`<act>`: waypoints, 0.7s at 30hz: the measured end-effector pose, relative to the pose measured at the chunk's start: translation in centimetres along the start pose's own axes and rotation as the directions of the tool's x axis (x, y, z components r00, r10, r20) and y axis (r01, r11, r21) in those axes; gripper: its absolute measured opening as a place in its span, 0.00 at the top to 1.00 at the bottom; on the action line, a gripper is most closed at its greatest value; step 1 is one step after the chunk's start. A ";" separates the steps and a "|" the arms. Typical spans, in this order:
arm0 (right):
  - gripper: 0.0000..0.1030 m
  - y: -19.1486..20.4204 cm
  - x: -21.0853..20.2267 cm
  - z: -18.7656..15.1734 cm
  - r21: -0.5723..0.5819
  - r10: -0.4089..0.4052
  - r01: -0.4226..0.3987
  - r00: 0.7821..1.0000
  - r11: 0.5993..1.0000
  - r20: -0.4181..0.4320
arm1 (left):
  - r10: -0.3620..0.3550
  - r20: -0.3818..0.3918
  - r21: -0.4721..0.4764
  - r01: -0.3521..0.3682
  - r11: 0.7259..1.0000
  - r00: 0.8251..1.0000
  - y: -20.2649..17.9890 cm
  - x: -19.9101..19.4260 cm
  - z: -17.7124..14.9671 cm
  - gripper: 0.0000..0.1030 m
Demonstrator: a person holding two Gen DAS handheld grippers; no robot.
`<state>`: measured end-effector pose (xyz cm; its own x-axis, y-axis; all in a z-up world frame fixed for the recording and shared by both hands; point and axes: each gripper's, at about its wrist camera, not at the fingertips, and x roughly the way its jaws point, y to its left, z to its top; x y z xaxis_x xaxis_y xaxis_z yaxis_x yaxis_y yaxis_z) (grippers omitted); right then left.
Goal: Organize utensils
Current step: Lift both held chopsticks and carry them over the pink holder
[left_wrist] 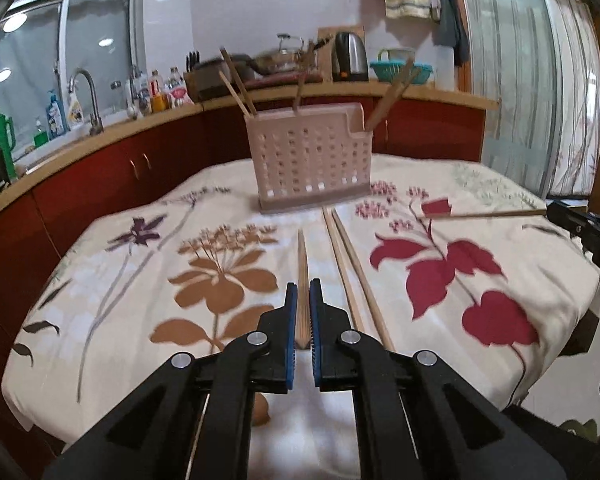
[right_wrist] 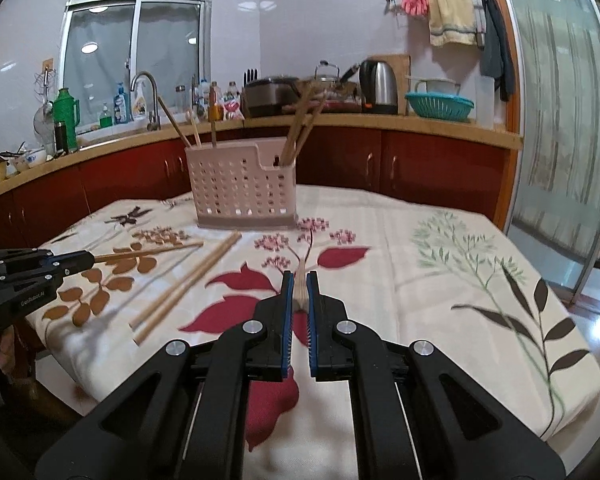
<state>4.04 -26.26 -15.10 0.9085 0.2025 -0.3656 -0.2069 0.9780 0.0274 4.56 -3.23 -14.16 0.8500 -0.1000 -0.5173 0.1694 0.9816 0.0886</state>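
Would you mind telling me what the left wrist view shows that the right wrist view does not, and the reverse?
Only the left wrist view shows the left gripper head-on, shut on a chopstick. Only the right wrist view shows the right gripper head-on, shut on its chopstick, plus the leafy green print. Both show the holder, the two loose chopsticks on the tablecloth, the kettle and the other gripper from the side.

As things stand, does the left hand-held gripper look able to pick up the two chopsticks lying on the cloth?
Probably not yet: the left hand-held gripper is shut on a chopstick. The pair lies unobstructed just beside it.
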 end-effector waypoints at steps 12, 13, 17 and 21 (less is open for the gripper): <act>0.94 1.0 -1.7 2.9 -0.008 0.023 -0.022 0.998 1.000 0.051 | 0.015 0.113 -0.026 -0.012 1.000 0.994 1.3 -3.5 2.9 0.94; 0.94 1.0 -1.8 3.2 -0.005 0.025 -0.025 0.998 1.000 0.054 | 0.015 0.117 -0.027 -0.012 1.000 0.993 1.3 -3.6 3.1 0.94; 0.94 1.2 -2.0 4.1 -0.001 0.033 -0.033 0.998 0.999 0.054 | 0.013 0.130 -0.033 -0.009 0.999 0.991 1.7 -4.2 3.8 0.94; 0.94 1.3 -2.1 4.6 0.002 0.037 -0.037 0.998 0.999 0.056 | 0.007 0.126 -0.039 -0.003 0.999 0.992 2.0 -4.3 4.3 0.94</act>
<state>3.56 -25.16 -10.04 0.9191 0.2412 -0.3115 -0.2400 0.9698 0.0429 3.35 -1.50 -8.12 0.9073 -0.1125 -0.4052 0.1479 0.9874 0.0571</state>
